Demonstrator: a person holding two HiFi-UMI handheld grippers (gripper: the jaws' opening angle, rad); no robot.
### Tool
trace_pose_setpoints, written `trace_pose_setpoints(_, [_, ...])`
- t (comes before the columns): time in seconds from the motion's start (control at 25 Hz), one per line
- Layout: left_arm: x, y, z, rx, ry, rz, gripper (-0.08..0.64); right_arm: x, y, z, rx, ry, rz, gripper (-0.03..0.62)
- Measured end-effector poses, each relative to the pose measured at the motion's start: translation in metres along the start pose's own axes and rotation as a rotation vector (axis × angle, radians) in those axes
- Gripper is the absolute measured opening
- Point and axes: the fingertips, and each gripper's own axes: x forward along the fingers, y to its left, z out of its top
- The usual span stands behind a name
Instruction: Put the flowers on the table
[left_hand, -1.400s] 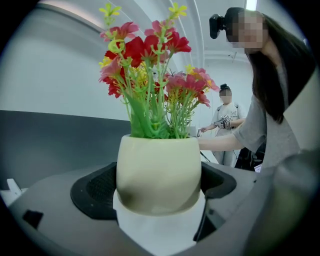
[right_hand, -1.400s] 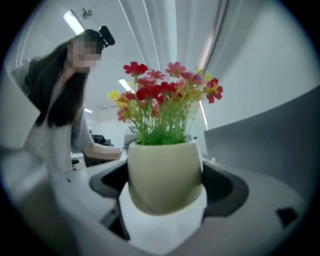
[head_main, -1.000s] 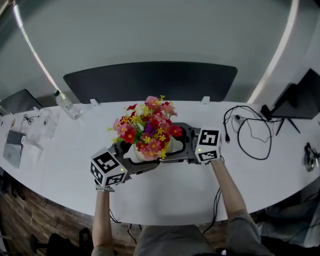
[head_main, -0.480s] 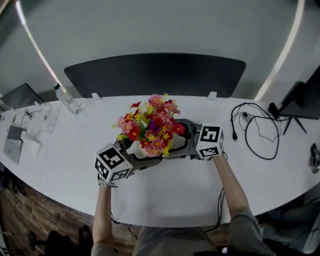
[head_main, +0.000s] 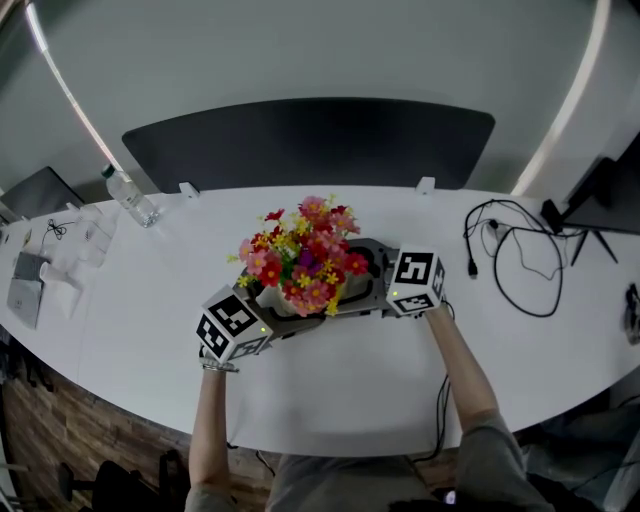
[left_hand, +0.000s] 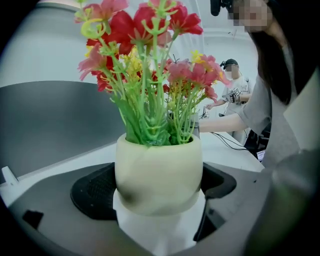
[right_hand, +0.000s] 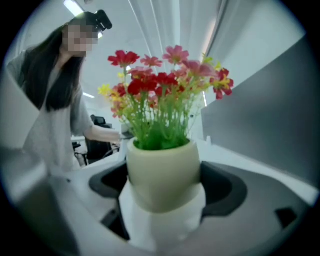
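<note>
Here, cream pot of red and pink flowers, left tongs and right tongs clasping it

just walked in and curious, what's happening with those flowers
A person holds a cream pot of red, pink and yellow flowers between two handheld tools. The left tongs and right tongs clamp it from opposite sides. It sits low over the white table; whether it already rests there can't be told.

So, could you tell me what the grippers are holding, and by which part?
Both the left gripper and right gripper clasp the cream flower pot by its rounded body; the flowers are untouched.
</note>
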Motion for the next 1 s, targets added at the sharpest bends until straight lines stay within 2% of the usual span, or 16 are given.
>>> trace_pose_setpoints(0.16, [0.005, -0.001, -0.009, -0.008, 0.016, 0.001, 0.489, 0.001, -0.001, -0.011, 0.009, 0.021, -0.002, 0.454])
trace_pose_setpoints(0.56, [0.006, 0.002, -0.024, -0.062, -0.014, 0.040, 0.489, 0.007, -0.004, -0.025, 0.035, 0.104, -0.008, 0.454])
trace_pose_setpoints(1.0, [0.004, 0.004, -0.032, -0.089, 0.025, 0.079, 0.489, 0.011, -0.006, -0.032, 0.043, 0.159, -0.025, 0.454])
